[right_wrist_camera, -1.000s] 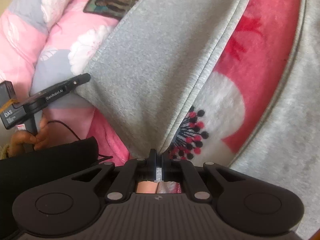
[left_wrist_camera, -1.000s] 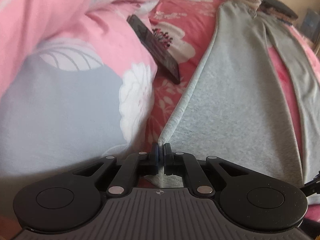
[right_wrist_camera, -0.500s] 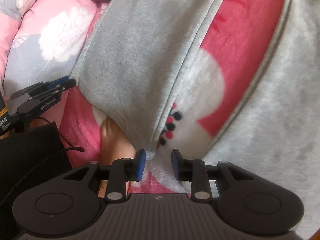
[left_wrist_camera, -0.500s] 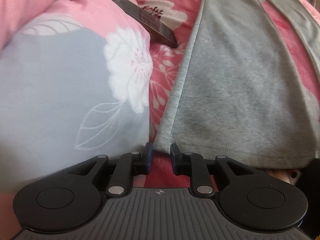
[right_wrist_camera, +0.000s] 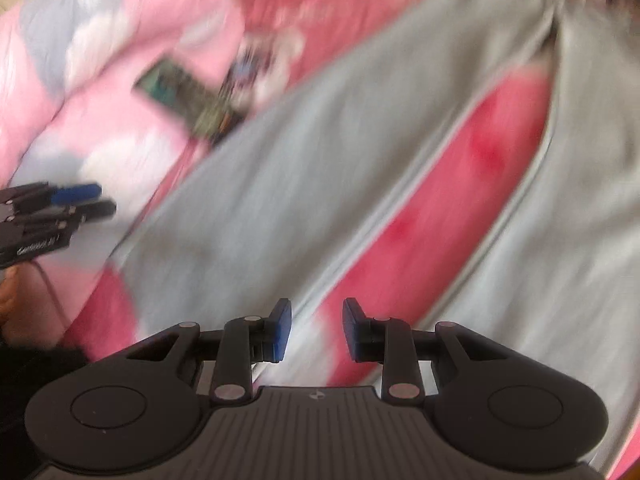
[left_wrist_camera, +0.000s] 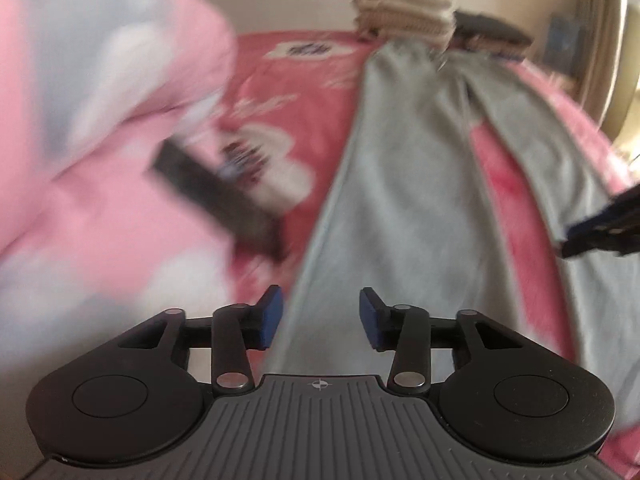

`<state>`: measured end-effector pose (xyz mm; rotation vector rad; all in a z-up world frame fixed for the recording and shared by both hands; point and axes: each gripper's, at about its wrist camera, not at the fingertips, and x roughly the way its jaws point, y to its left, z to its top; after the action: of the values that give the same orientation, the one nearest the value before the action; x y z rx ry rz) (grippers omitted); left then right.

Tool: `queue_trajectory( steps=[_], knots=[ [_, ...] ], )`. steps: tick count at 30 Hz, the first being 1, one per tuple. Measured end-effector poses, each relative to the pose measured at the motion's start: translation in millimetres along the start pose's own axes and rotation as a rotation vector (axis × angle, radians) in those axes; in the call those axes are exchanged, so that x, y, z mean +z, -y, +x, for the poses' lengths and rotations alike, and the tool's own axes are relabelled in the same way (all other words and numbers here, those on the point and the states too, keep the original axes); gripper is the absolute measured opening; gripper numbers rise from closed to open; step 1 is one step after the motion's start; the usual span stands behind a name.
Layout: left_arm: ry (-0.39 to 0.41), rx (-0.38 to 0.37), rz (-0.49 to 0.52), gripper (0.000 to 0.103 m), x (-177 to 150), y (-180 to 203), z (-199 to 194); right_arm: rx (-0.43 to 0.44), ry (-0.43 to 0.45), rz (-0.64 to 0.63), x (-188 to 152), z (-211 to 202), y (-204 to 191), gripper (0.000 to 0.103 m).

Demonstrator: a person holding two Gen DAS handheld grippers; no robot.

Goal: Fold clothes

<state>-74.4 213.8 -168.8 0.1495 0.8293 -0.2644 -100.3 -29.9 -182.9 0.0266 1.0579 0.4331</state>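
Red floral bedding covers the bed [left_wrist_camera: 304,80], with a pink-and-grey quilt [left_wrist_camera: 100,128] heaped along one side and a stack of folded clothes [left_wrist_camera: 404,12] at the far end. Grey trousers [left_wrist_camera: 400,208] lie spread flat on the bed, both legs stretched out and parted so red cover shows between them; by this layout no fold looks made yet, and every fold is left to do. A dark phone-like slab [left_wrist_camera: 216,196] rests by the quilt, beside the trousers. The left tool [left_wrist_camera: 320,316] is opening, nothing between its pads. The right tool [right_wrist_camera: 316,330] stands parted and empty above the trouser hems.
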Motion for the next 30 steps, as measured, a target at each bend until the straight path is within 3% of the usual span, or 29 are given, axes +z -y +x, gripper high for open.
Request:
queue_trajectory(
  steps=[2, 5, 8, 11, 14, 18, 22, 30],
  knots=[
    [0.023, -0.056, -0.010, 0.047, 16, 13, 23, -0.072, 0.076, -0.037, 21, 5, 17, 0.031],
    [-0.018, -0.113, -0.038, 0.047, 32, 32, 64, -0.148, 0.161, -0.050, 54, 19, 45, 0.031],
    [-0.085, -0.115, -0.041, 0.047, 39, 45, 99, -0.183, 0.225, -0.036, 90, 42, 74, 0.031],
    [-0.106, -0.096, -0.036, 0.047, 38, 51, 118, -0.190, 0.234, -0.050, 123, 71, 95, 0.029],
    [-0.106, -0.075, -0.058, 0.047, 32, 50, 122, -0.225, 0.260, -0.016, 153, 100, 119, 0.029],
    [-0.109, -0.042, -0.084, 0.048, 32, 40, 129, -0.245, 0.323, 0.124, 188, 125, 160, 0.028],
    [-0.106, -0.041, -0.123, 0.048, 31, 34, 132, -0.204, 0.372, 0.253, 228, 141, 204, 0.022],
    [-0.115, -0.041, -0.116, 0.051, 32, 35, 132, -0.217, 0.369, 0.207, 311, 191, 219, 0.016]
  ],
)
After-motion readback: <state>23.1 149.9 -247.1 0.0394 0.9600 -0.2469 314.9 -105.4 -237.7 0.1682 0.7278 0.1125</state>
